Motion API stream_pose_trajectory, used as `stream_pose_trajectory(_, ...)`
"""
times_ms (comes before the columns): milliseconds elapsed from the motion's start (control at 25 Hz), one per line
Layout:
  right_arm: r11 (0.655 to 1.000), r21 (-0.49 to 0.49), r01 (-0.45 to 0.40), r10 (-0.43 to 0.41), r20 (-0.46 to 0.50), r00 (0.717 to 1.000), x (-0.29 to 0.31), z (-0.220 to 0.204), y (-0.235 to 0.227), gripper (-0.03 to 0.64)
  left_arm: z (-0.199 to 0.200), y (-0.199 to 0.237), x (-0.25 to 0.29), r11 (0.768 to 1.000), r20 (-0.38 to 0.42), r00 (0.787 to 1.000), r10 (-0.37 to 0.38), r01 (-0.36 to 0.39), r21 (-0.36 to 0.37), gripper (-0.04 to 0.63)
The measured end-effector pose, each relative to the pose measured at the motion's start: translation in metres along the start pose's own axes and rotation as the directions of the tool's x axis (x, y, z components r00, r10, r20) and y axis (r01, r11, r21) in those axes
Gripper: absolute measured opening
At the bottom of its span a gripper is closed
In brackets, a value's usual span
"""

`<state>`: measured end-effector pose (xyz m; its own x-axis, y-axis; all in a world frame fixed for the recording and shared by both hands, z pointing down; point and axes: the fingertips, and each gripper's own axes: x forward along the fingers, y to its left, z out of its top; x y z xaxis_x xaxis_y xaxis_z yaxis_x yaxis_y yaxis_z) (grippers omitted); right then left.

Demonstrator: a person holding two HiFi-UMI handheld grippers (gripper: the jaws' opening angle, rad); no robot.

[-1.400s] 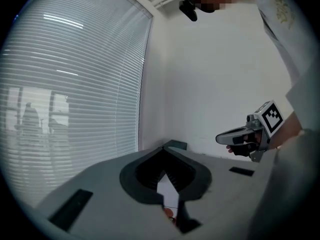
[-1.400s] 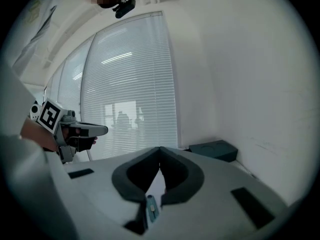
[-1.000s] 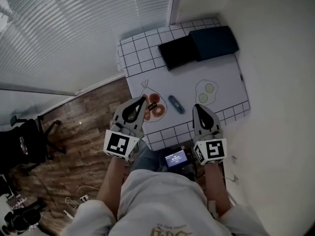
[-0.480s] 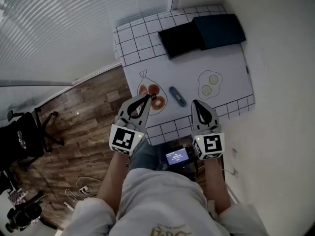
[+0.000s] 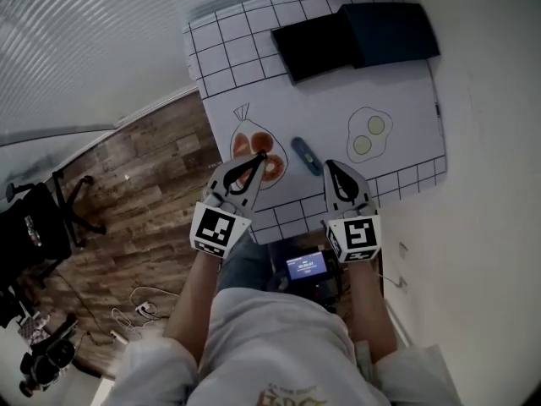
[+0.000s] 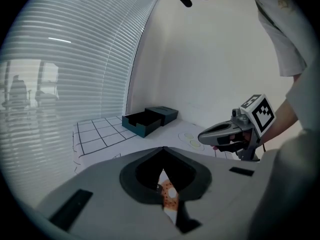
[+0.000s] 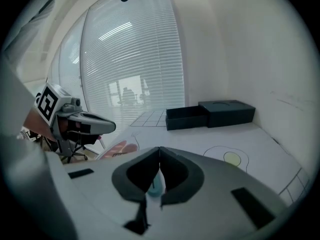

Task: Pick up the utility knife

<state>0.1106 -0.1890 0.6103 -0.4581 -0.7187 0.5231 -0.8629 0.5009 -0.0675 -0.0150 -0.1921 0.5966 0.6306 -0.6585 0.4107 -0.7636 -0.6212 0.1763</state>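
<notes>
You have one utility knife point(image 5: 306, 156), one open box point(image 5: 314, 47), one closed box point(image 5: 390, 30) and two grippers. The knife lies on the white mat point(image 5: 397, 91), just ahead-left of your right gripper point(image 5: 330, 166). That one and your left gripper point(image 5: 259, 157) are both closed, holding nothing.

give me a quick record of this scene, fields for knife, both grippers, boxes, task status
utility knife: blue, lying on the white mat between the orange drawing and the egg drawing, untouched
left gripper: shut, empty, over the orange drawing
right gripper: shut, empty, just short of the knife
boxes: open black tray beside dark box, far end
task status: knife not yet picked up
</notes>
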Motion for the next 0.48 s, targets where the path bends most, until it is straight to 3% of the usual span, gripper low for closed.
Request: stream_pose_trajectory(480,0.999,0.003,-0.037,0.037,-0.092,0.995,0.03,-0.035,0.006,0.008,-0.037,0.003,0.02,0.998,-0.087,0.995,-0.042,0.037,-0.053,0.008)
